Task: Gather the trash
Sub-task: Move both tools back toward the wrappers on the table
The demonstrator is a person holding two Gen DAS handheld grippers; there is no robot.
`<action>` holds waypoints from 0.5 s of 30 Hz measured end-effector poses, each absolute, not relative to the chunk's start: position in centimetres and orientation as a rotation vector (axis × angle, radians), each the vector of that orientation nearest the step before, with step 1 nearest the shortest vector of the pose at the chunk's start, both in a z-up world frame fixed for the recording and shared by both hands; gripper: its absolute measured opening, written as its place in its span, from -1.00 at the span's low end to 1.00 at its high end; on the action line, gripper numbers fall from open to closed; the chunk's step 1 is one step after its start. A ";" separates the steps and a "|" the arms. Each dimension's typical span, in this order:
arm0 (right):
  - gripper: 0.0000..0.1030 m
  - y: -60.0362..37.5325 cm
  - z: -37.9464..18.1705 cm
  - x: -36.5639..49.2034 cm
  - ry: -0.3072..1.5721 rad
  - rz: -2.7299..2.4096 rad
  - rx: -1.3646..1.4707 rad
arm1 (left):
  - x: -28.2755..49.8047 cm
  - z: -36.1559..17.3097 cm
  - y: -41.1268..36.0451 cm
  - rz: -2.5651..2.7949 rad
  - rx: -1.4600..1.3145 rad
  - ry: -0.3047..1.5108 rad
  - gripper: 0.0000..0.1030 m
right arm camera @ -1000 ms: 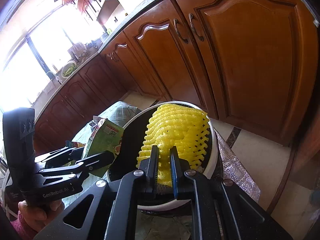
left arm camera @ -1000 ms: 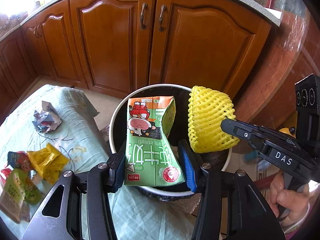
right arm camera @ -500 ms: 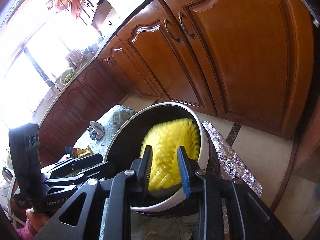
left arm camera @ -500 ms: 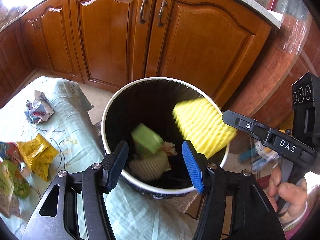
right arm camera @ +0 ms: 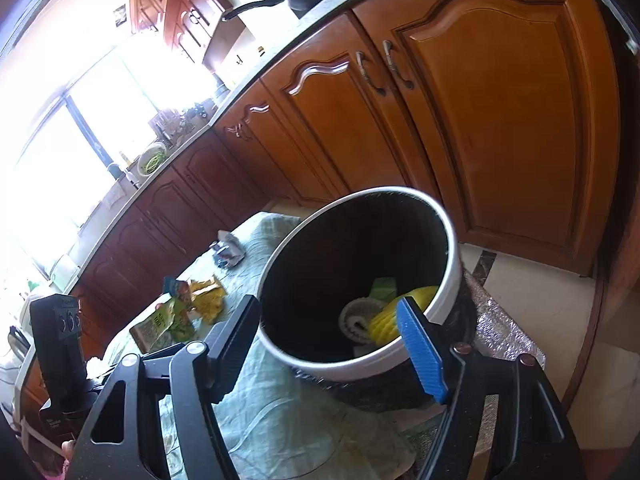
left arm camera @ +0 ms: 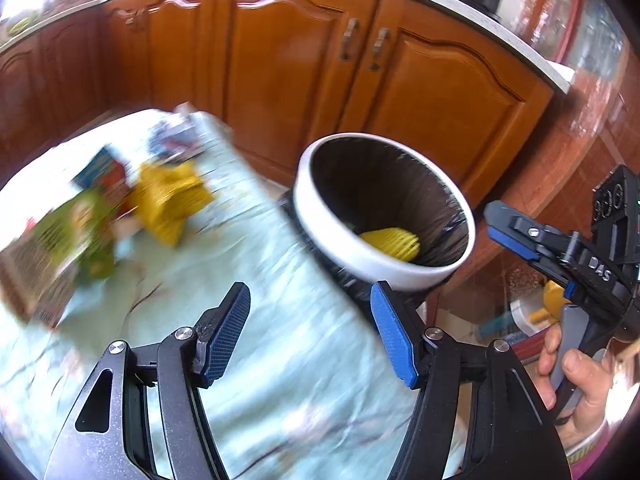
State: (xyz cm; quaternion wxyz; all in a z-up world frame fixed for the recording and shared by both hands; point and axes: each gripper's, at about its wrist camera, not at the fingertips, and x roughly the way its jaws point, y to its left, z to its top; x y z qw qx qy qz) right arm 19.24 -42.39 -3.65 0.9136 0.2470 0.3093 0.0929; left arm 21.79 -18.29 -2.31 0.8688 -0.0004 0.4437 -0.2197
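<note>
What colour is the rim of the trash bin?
White, around a black-lined inside. The trash bin shows best in the right wrist view.

Bin ahead of both sets of jaws, litter off to the left

The trash bin [right arm camera: 356, 280] stands just ahead of the right gripper [right arm camera: 332, 344] and ahead-right of the left gripper [left arm camera: 312, 332]; the foam net [right arm camera: 384, 320] and carton [right arm camera: 383, 288] lie inside it. Wrappers [left arm camera: 168, 200] and crumpled paper [right arm camera: 230, 252] lie on the cloth [left arm camera: 280, 360], ahead-left of both jaws. Cabinets [right arm camera: 480, 128] stand behind.
</note>
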 end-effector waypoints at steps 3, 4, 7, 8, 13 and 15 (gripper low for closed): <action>0.51 -40.4 -3.6 18.6 0.643 0.220 0.495 | 20.8 -2.4 -15.3 -0.410 -0.023 0.922 0.24; 0.51 -39.7 -3.6 18.4 0.648 0.232 0.490 | 20.4 -2.4 -14.3 -0.390 -0.030 0.919 0.24; 0.56 -37.8 -3.7 18.3 0.662 0.265 0.471 | 19.7 -2.3 -11.7 -0.349 -0.059 0.911 0.24; 0.57 -37.1 -3.8 18.3 0.669 0.277 0.463 | 19.4 -2.3 -10.8 -0.333 -0.067 0.909 0.25; 0.58 -33.4 -4.8 18.2 0.720 0.333 0.446 | 18.2 -2.7 -7.4 -0.269 -0.086 0.904 0.26; 0.58 -31.9 -5.2 18.3 0.743 0.356 0.430 | 17.9 -3.0 -6.3 -0.246 -0.092 0.906 0.26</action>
